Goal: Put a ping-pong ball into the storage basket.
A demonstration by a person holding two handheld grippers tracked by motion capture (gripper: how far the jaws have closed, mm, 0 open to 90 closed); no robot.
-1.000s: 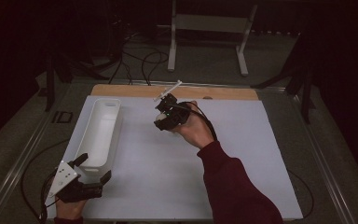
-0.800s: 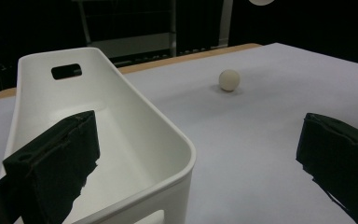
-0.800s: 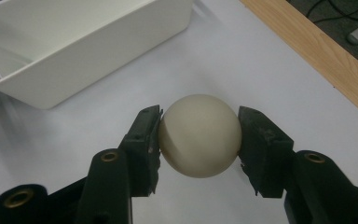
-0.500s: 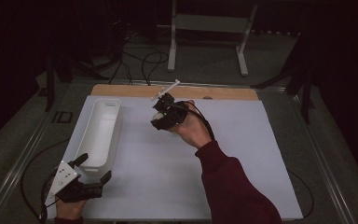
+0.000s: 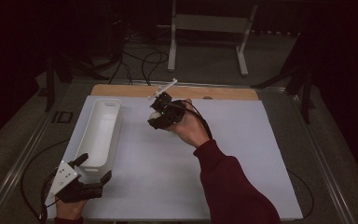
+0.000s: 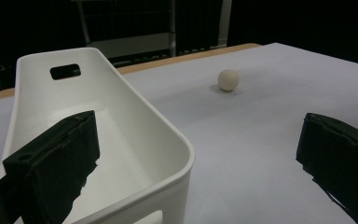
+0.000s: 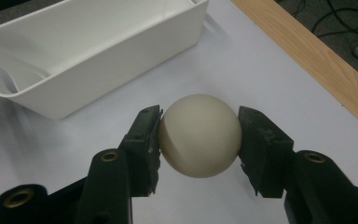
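In the high view the room beyond the table (image 5: 279, 154) is dark, and the cream ball (image 5: 153, 114) is mostly hidden behind the right gripper (image 5: 157, 117), showing as a pale spot at its near-left edge over the white sheet. The right gripper view is plainer: the ball (image 7: 199, 135) sits squarely between the two black jaws, both pads pressed against its sides, so this gripper (image 7: 199, 140) is closed on the ball; whether the ball rests on the sheet or is lifted just off it cannot be told. The person's right hand (image 5: 189, 128) and dark red sleeve (image 5: 233, 186) reach in from the near edge. The white bin (image 5: 100, 133) lies left of the ball, a long narrow tub with its long axis running near to far, its open top up; a handle slot (image 6: 65, 71) marks its far end wall. At the near-left corner the left gripper (image 5: 93, 169) has its jaws spread wide and holds nothing; in the left gripper view one jaw lies over the bin's near rim (image 6: 168, 140) and inside the tub, the other out over the sheet. That view shows another ball (image 6: 228, 80) resting farther off on the sheet. The left hand (image 5: 70, 210) is cut off by the bottom edge.
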